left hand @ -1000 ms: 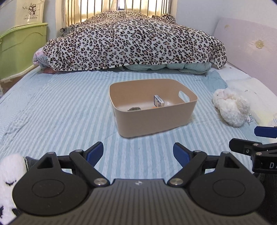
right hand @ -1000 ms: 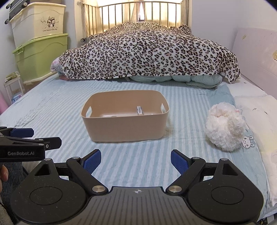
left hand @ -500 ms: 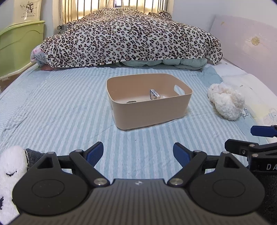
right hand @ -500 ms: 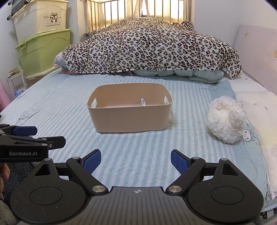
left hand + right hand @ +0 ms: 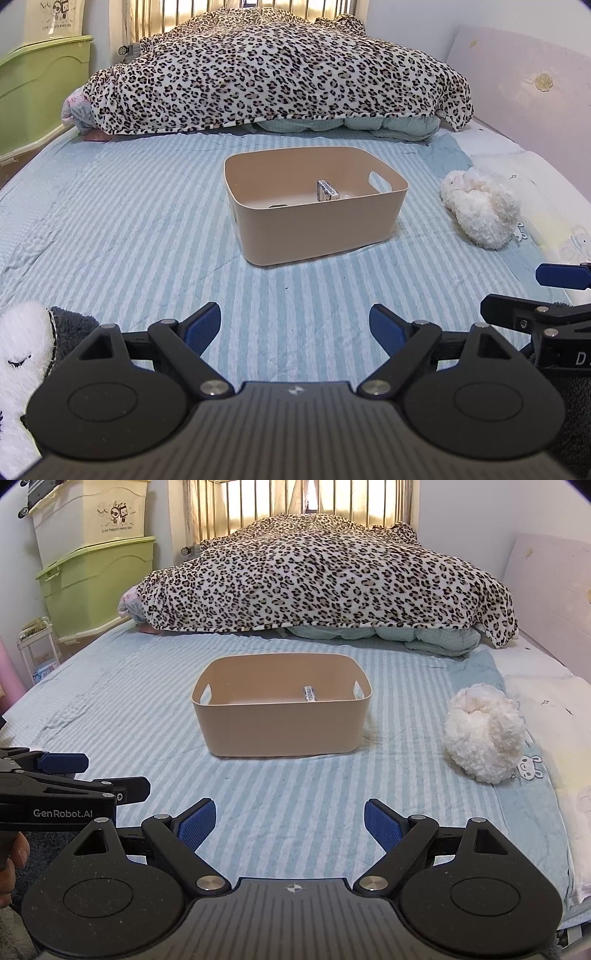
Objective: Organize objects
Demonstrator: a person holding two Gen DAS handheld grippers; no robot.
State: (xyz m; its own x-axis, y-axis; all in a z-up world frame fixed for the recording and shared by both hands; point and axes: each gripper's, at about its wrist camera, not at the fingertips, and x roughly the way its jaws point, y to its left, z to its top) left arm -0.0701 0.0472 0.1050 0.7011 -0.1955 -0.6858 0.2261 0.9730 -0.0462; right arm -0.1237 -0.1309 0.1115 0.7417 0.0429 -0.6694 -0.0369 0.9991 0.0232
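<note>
A tan plastic bin [image 5: 317, 236] [image 5: 280, 731] stands on the striped blue bedsheet, ahead of both grippers. A small box [image 5: 327, 190] [image 5: 309, 693] and a dark flat item [image 5: 277, 205] lie inside it. A white fluffy plush [image 5: 480, 210] [image 5: 482, 734] lies right of the bin. A white and grey plush [image 5: 26, 354] lies at the near left in the left wrist view. My left gripper [image 5: 295, 325] is open and empty. My right gripper [image 5: 290, 821] is open and empty. Both hover well short of the bin.
A leopard-print blanket [image 5: 273, 77] [image 5: 325, 579] is heaped at the far end of the bed. Green and cream storage boxes [image 5: 96, 561] stand stacked at the left. A pink headboard panel [image 5: 524, 96] lines the right side, with white pillows [image 5: 554, 716] below it.
Both grippers have drawn back and risen a little, so the bin looks slightly farther. Both stay open and empty.
</note>
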